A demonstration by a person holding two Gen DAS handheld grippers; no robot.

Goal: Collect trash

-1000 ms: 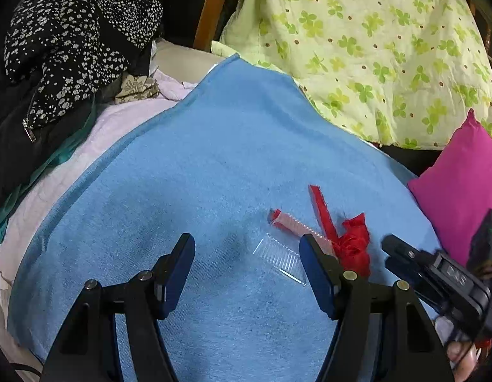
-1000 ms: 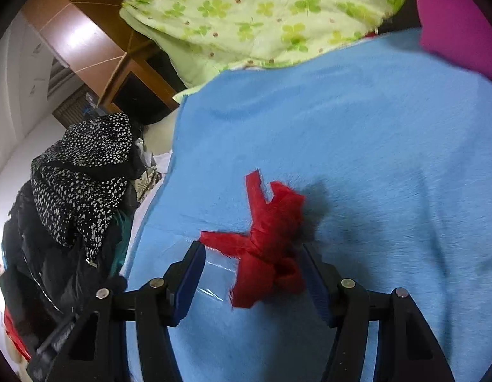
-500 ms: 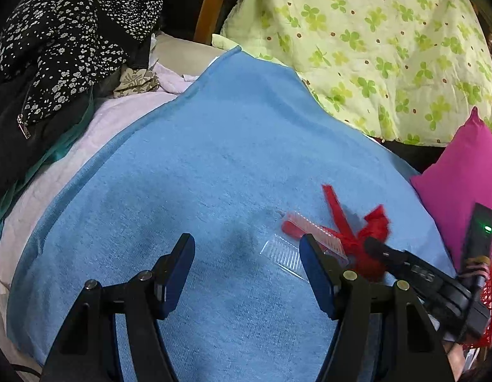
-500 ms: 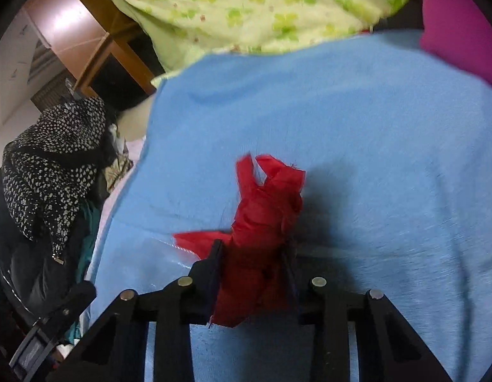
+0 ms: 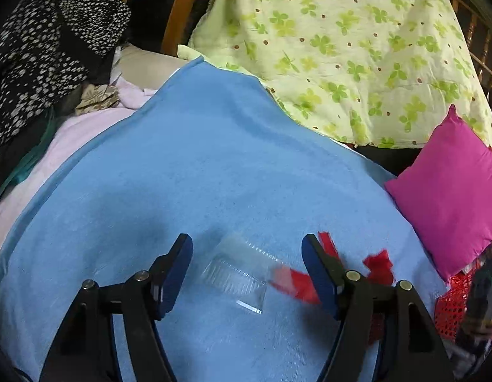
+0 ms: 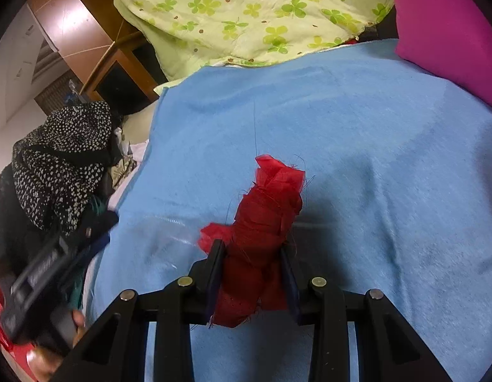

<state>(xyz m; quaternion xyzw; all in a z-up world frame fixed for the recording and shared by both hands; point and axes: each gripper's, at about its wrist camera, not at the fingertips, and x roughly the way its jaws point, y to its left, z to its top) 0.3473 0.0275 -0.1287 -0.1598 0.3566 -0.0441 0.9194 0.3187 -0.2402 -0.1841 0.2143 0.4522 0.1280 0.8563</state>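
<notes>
Right tongs (image 6: 253, 273) clamp our red rag (image 6: 265, 222); left tongs (image 5: 247, 273), opening, straddle clear wrapper (image 5: 236, 273) on blue blanket (image 5: 214, 165), its long axis slanting across the gap, so left is nearer.

Blue blanket (image 5: 214, 165) carries clear plastic wrapper (image 5: 236, 273), pink pillow (image 5: 450, 191).

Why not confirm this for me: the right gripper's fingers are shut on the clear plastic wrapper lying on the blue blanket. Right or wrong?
Wrong on one point. The right gripper is shut on the red fabric scrap, as the right wrist view shows. The clear plastic wrapper lies unheld on the blue blanket, between the left gripper's open fingers.
</notes>
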